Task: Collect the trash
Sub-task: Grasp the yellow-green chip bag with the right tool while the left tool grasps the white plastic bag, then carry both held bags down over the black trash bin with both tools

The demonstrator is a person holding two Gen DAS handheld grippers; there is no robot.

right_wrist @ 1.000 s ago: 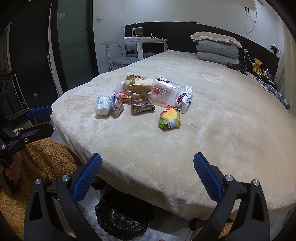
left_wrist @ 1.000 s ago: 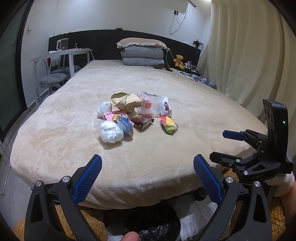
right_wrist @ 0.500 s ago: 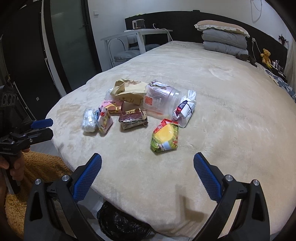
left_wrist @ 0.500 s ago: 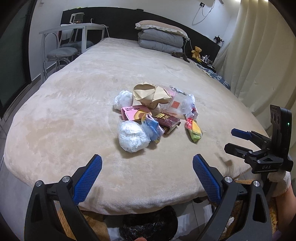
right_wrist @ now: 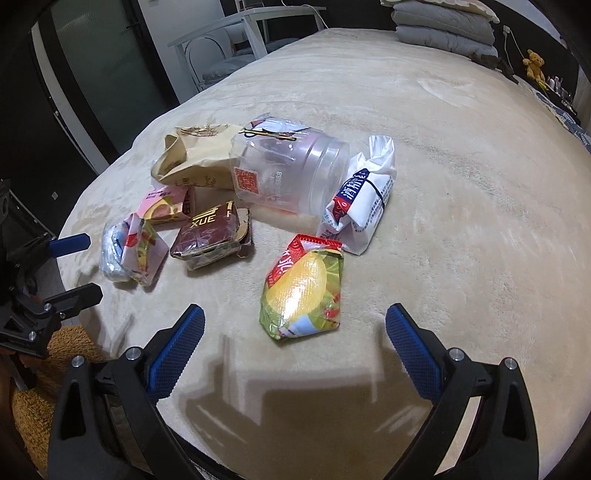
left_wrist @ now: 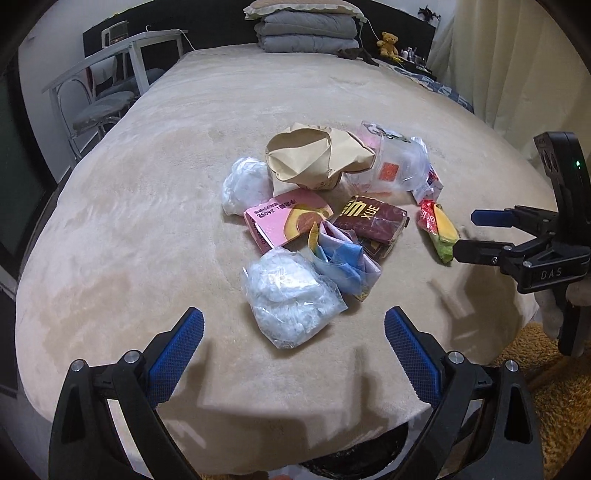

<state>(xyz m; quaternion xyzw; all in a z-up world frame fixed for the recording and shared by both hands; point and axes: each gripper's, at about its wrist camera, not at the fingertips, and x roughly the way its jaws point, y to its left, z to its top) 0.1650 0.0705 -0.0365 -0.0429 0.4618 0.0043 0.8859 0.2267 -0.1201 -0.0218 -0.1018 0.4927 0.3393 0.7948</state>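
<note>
Several pieces of trash lie heaped on the beige bed (left_wrist: 147,221). Nearest my open left gripper (left_wrist: 293,332) is a crumpled clear plastic bag (left_wrist: 291,299). Behind it lie a blue wrapper (left_wrist: 341,258), a pink carton (left_wrist: 286,219), a maroon packet (left_wrist: 373,221), a brown paper bag (left_wrist: 314,158) and a clear jar (left_wrist: 395,166). My open right gripper (right_wrist: 294,328) hovers just short of a yellow-green snack packet (right_wrist: 301,295). Beyond that packet lies a white wipes pack (right_wrist: 360,206). Nothing sits between either gripper's fingers.
A black-lined bin (left_wrist: 354,458) sits on the floor under the bed's near edge. A metal table and chairs (left_wrist: 107,88) stand at the left. Folded quilts and a pillow (left_wrist: 306,29) lie at the headboard, curtains (left_wrist: 517,74) hang at the right, and a shaggy tan rug (left_wrist: 554,387) covers the floor.
Both grippers have moved forward and down over the bed's edge toward the heap. The trash looms much larger now. Both stay open and nothing has been picked up.
</note>
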